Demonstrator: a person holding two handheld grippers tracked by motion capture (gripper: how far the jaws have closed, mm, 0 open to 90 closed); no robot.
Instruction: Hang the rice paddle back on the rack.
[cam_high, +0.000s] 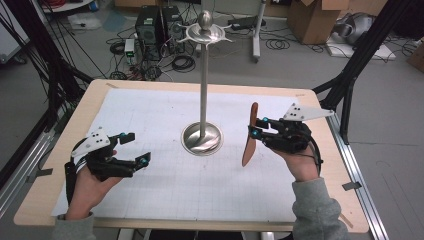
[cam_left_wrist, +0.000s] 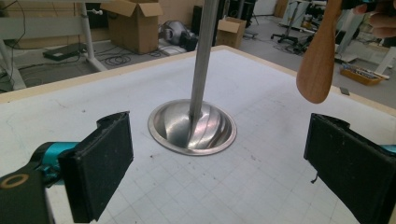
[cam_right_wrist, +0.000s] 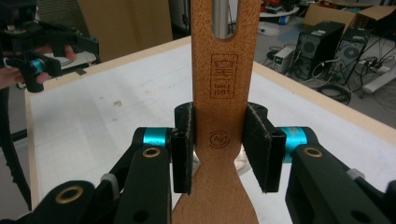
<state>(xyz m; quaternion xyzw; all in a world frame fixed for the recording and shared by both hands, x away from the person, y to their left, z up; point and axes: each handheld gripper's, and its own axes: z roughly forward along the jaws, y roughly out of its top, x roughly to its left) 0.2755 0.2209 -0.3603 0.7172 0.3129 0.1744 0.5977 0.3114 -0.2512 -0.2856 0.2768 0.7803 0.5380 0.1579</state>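
My right gripper (cam_high: 256, 127) clamps a wooden spatula (cam_high: 249, 137) across its handle, pads pressed on both edges; the spatula hangs clear of the table (cam_high: 310, 200), blade end down, just right of the steel stand (cam_high: 202, 137). My left gripper (cam_high: 134, 147) sits left of the stand's base, jaws wide apart, nothing between them. The stand's pole shows through the spatula's slot in the right gripper view.

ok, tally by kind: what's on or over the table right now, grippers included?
Grippers: 2, the left gripper open and holding nothing, the right gripper shut on the spatula
Wooden spatula: 1, held upright above the table
Metal stand: 1, round base with a tall pole
Gridded white mat: 1
Total: 5
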